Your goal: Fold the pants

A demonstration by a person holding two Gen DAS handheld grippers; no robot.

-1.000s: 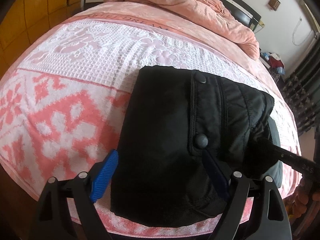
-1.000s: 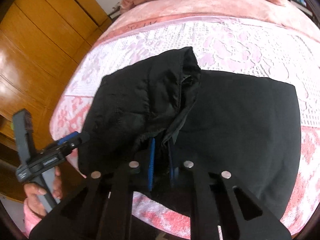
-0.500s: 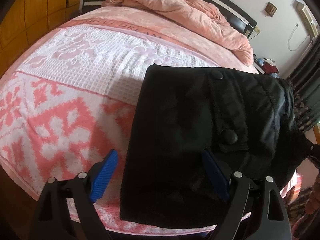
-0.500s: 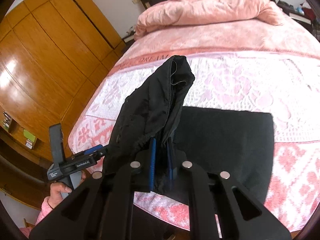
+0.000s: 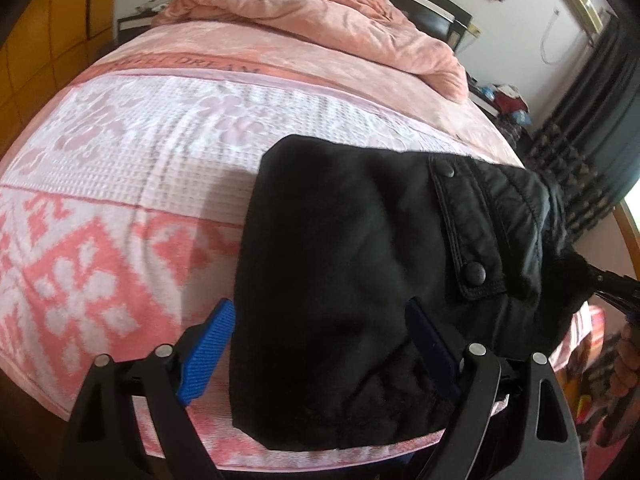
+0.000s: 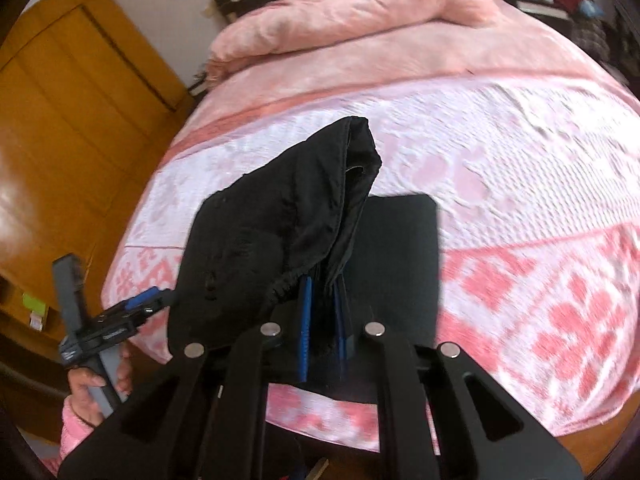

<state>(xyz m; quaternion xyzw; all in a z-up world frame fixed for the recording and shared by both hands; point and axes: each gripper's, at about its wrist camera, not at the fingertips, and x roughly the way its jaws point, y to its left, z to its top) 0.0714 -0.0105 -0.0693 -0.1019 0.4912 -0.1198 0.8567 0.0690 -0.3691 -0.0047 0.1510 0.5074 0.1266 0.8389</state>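
Black quilted pants lie partly folded near the front edge of the bed. My left gripper is open, its blue pads straddling the pants' near left edge without gripping. My right gripper is shut on the pants' waist end and holds it raised above the flat folded part. In the left wrist view the right gripper shows at the far right, holding the raised fabric. In the right wrist view the left gripper shows at the left beside the pants.
The bed has a pink and white patterned cover. A bunched pink quilt lies at the headboard end. A yellow wooden wardrobe stands left of the bed. Dark curtains and clutter are at the right.
My right gripper has carried the lifted waist end across over the flat part. My left gripper has stayed open near the pants' front edge and shifted slightly.
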